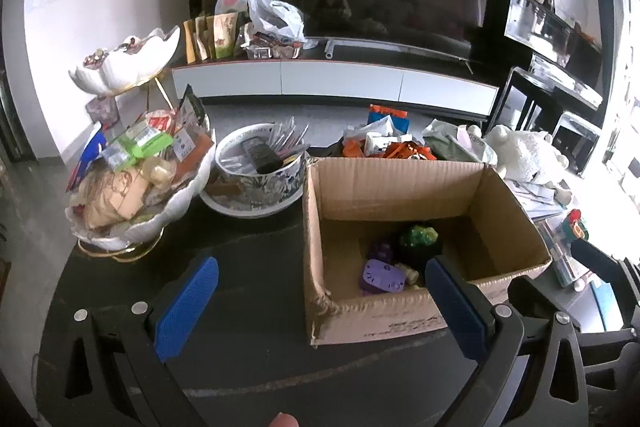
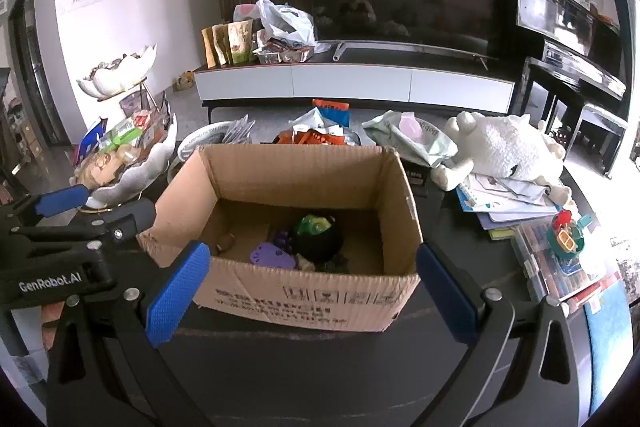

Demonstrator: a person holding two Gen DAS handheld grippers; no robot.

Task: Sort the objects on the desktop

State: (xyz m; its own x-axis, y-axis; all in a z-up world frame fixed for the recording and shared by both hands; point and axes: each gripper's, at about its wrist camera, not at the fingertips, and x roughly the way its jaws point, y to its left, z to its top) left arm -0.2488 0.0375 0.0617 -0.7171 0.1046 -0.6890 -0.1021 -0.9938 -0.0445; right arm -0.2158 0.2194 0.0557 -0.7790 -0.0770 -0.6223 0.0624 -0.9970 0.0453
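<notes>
2 claws, both spread wide and holding nothing, hover over the dark table (image 2: 320,367) in front of an open cardboard box (image 2: 304,291). Left claw (image 1: 320,303): its blue pads (image 1: 188,307) straddle the box's near left corner. Right claw (image 2: 312,287): its pads (image 2: 178,291) bracket the printed front wall of the box. Inside the box lie a purple flat toy (image 2: 272,255), a dark round toy with a green top (image 2: 318,235) and a few smaller pieces too blurred to name; these look already sorted. To the right, well apart from the box, a white plush sheep (image 2: 508,147) lies on a stack of papers and booklets (image 2: 504,207), and beside them a small red and teal toy (image 2: 566,231) rests on a clear case of coloured sticks (image 2: 548,263).

Handling, as a judgement: the plush looks light, soft and unbreakable, and would best be pinched across a leg or a bunched fold of the body. The small toy looks hard and light; its base offers flatter sides than its top. The papers are thin and likely to slide, so an edge grip suits them. The white bowls of snacks (image 1: 168,215) at left look fragile and are best avoided.
</notes>
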